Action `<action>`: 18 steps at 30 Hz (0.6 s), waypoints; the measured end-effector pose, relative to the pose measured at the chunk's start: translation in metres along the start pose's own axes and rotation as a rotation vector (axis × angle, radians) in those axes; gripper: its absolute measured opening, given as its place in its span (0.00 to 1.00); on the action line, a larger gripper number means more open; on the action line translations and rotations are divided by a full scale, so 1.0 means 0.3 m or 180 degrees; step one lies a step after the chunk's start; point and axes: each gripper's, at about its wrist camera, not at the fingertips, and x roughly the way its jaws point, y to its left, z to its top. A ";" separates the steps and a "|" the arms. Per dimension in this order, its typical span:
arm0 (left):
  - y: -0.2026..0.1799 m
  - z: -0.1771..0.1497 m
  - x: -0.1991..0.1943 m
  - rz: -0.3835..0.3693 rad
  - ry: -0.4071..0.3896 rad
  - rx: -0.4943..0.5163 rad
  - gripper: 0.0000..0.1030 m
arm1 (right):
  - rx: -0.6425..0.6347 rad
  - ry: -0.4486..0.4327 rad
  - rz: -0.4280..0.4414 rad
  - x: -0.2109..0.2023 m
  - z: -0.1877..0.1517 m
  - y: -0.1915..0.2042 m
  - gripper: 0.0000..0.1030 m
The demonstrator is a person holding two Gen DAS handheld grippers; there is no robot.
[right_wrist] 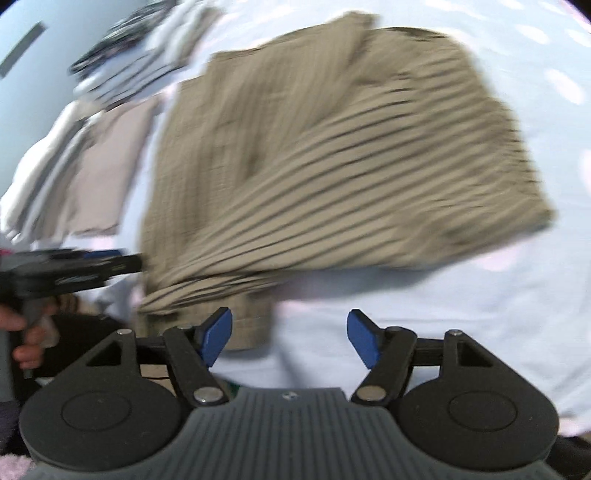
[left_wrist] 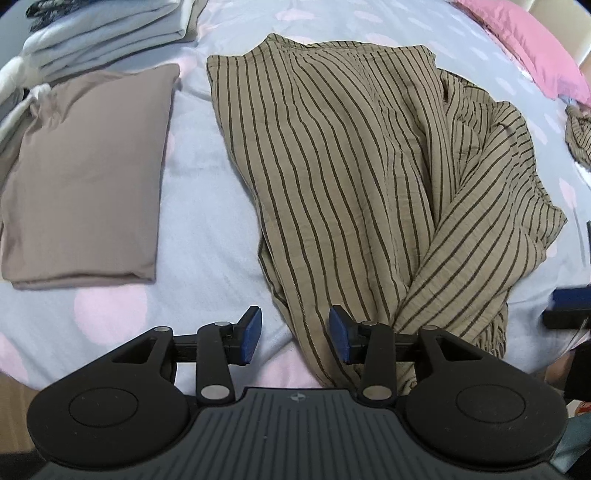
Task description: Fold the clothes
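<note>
My left fingers (left_wrist: 295,338) stand about half open, pads clear of cloth; the near hem of the striped shirt (left_wrist: 351,177) runs between them but nothing is pinched. My right fingers (right_wrist: 290,341) are spread wide and empty over bare bed sheet (right_wrist: 461,295), with the shirt's near corner just beside the left pad. That view is smeared, so I can't tell fine detail there.

The shirt lies mid-bed, partly folded: the left side is flat, the right side has a sleeve doubled back over the body in a loose, rumpled heap. A folded taupe garment (left_wrist: 85,177) sits to its left, and a stack of folded pale clothes (left_wrist: 110,33) at far left.

Risks as I judge them:
- Closing left now likely catches only one layer at the hem; on lifting, the lower layer stays down and the fold skews.
- The loose sleeve on the right isn't pinned; any pull on the hem can slide it off and undo the fold.
- The right hand has no hold, so a one-sided drag would twist the shirt.
- Dragging left may bump the taupe garment.
</note>
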 end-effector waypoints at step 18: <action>0.066 0.300 0.014 0.0391 0.0011 0.0588 0.37 | 0.1395 -0.0194 -0.0495 -0.048 0.187 -0.538 0.54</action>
